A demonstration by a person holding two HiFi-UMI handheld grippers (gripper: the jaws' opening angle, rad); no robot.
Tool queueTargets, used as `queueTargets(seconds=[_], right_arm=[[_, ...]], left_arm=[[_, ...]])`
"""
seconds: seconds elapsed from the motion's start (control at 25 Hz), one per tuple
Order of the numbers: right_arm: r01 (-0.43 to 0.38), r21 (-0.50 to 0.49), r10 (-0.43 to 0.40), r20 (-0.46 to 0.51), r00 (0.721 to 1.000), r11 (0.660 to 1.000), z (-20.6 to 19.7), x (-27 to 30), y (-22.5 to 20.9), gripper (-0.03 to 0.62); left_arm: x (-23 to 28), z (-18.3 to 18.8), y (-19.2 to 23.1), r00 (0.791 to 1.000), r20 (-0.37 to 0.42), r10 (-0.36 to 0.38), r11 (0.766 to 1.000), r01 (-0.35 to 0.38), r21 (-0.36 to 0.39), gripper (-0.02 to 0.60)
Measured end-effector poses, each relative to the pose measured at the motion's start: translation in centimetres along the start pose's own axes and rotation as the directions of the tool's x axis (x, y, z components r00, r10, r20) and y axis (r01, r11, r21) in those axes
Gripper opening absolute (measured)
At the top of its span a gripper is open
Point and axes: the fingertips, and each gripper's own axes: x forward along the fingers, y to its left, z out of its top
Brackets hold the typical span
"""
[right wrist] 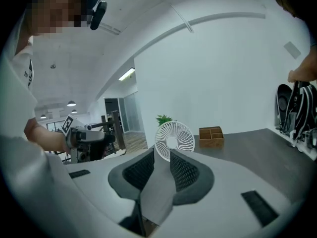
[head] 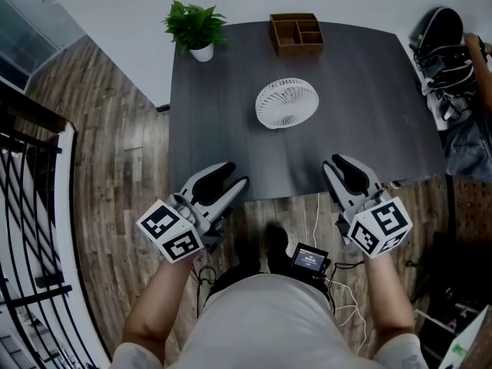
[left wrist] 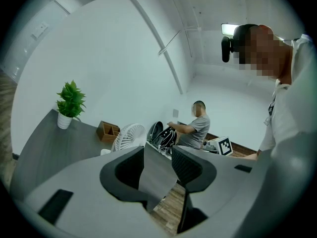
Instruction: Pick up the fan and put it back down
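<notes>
A white round fan [head: 287, 104] stands upright on the dark grey table [head: 223, 129], a little behind its middle. My left gripper [head: 237, 173] hovers at the table's near edge, left of the fan, jaws apart with nothing between them. My right gripper [head: 335, 161] is over the near edge on the right, also open and empty. In the left gripper view the fan [left wrist: 130, 137] shows beyond the left gripper [left wrist: 158, 152], to the left. In the right gripper view the fan [right wrist: 174, 140] stands straight ahead of the right gripper [right wrist: 162, 158].
A potted plant [head: 196, 29] sits at the table's far left corner and a wooden organiser [head: 297, 34] at the far edge behind the fan. A backpack [head: 442, 52] lies past the right end, where a person [left wrist: 195, 128] sits. A black railing [head: 31, 206] runs along the left.
</notes>
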Motion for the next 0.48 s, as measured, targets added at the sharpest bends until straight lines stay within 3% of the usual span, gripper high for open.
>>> queueTargets(seconds=[0.48], right_arm=[[-0.026,-0.048,0.024,-0.033,0.999,0.999,1.0,3.3,-2.9,0.092]], left_arm=[[3.2,1.1,2.9,1.0,-0.022,0.01,1.0,-0.01,0.017,0.178]])
